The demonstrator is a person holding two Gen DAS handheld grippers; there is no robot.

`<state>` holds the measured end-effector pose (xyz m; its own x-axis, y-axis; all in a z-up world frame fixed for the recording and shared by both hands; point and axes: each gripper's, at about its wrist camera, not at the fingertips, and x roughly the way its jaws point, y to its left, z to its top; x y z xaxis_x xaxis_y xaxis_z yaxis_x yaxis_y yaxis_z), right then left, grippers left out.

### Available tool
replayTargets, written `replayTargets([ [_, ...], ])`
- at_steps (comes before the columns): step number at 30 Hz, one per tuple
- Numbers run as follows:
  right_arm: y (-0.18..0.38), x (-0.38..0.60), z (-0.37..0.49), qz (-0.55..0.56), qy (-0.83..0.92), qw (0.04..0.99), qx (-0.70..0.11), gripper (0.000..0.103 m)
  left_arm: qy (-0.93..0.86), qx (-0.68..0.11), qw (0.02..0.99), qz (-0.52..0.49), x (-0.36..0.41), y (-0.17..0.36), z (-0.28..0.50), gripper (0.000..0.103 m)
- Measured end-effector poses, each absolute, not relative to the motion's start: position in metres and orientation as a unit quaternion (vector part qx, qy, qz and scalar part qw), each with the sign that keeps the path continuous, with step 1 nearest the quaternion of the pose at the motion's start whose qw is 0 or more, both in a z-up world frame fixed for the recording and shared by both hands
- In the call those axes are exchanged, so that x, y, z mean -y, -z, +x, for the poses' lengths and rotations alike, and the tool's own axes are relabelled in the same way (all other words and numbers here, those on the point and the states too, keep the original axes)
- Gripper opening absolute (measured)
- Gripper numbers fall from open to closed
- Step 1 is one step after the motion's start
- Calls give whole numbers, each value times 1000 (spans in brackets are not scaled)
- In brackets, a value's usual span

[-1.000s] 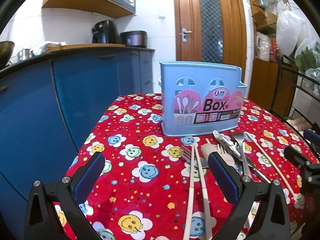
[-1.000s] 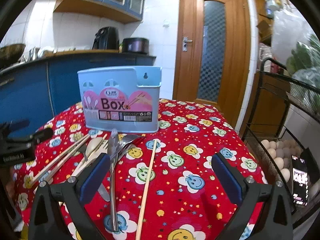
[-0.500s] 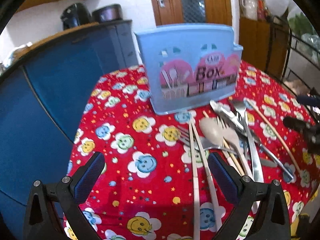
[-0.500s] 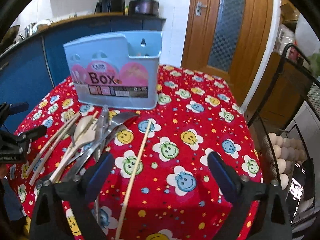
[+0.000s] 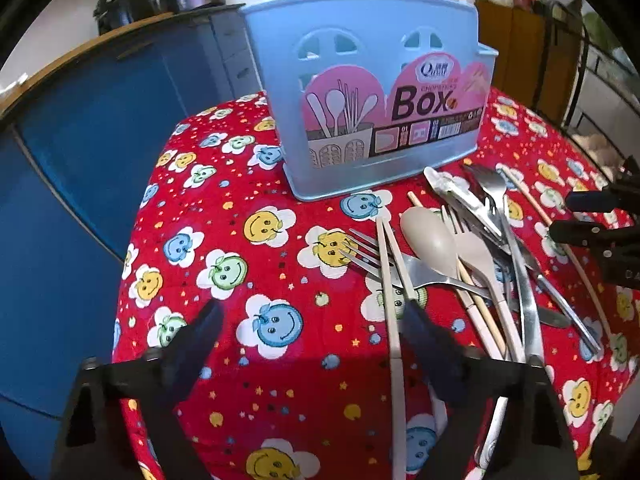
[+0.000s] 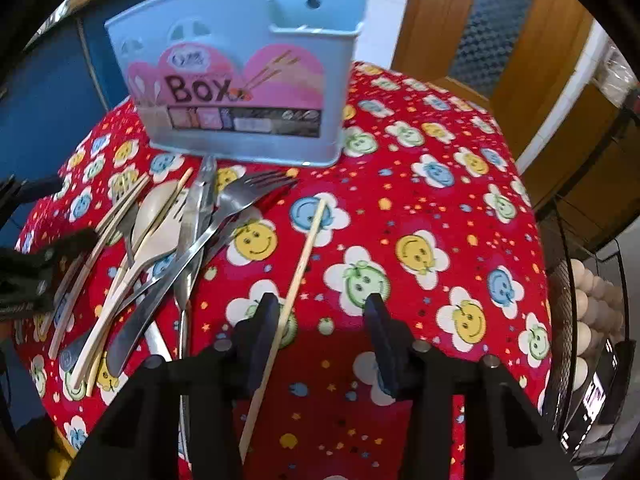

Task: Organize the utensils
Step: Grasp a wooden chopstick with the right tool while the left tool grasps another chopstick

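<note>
Two grippers tilt steeply down over the surface (image 5: 224,360): the left gripper (image 5: 312,344) is closing its still-wide fingers beside a pale chopstick pair (image 5: 390,280), nothing pressed between them, while the right gripper (image 6: 320,332) narrows around a lone wooden chopstick (image 6: 298,276) that lies against its left finger (image 6: 260,336), not yet clamped. The utensil pile (image 6: 168,240) lies between the grippers, just before the blue box (image 5: 372,92), with bare red cloth to the right in the right view. Only the right view shows the egg rack (image 6: 588,304) past the surface's edge; only the left shows the blue cabinet (image 5: 80,152).
</note>
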<state>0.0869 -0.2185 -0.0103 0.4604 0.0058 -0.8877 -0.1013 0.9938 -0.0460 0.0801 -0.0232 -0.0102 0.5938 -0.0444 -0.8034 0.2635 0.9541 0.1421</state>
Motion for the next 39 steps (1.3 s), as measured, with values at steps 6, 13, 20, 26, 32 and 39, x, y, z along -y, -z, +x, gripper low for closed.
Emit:
replayTargets([
  [6, 13, 213, 96, -66, -43, 833, -548, 47, 97, -457, 871, 152, 28, 17, 86, 71],
  [13, 13, 211, 113, -77, -58, 811, -577, 45, 119, -504, 838, 172, 33, 16, 103, 72],
  [20, 13, 210, 124, -69, -77, 786, -610, 36, 137, -575, 797, 122, 20, 19, 132, 74],
  [26, 14, 208, 130, -79, -98, 768, -628, 24, 137, -585, 790, 119, 25, 17, 138, 66],
  [32, 11, 193, 133, -80, -113, 767, -627, 12, 149, -581, 792, 112, 33, 12, 140, 47],
  [39, 9, 202, 126, -36, -112, 785, -609, 11, 168, -574, 797, 84, 36, 12, 134, 11],
])
